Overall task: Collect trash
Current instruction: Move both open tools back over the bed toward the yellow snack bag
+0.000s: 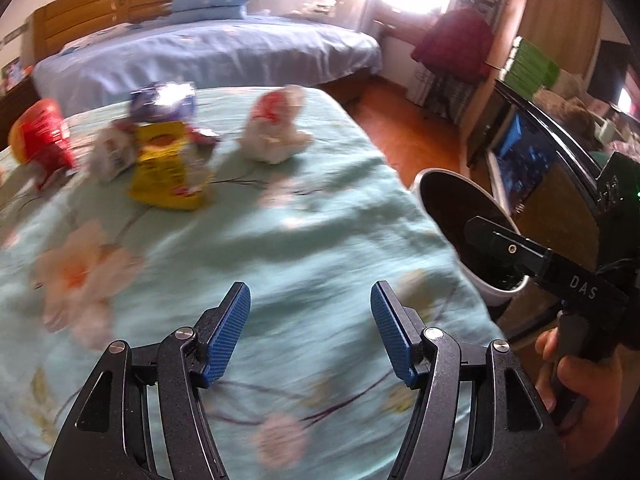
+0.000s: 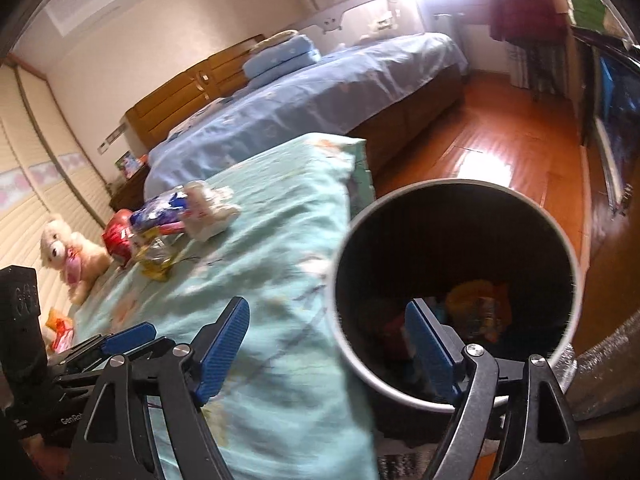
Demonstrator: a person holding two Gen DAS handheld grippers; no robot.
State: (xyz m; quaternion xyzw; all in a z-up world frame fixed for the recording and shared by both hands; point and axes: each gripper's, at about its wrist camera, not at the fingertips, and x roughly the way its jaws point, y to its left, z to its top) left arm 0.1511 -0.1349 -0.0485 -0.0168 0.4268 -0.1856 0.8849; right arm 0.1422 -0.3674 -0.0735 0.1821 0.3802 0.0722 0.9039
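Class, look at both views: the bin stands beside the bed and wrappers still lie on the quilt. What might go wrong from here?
1. The right gripper hangs open at the bin rim and may knock it over.
2. The wrappers, like the yellow packet, lie heaped, so the open left gripper may drag the neighbours along.
3. The soft quilt may get pinched too.

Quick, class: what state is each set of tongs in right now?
Left tongs: open, empty, over the bedspread.
Right tongs: open, empty, by the bin.
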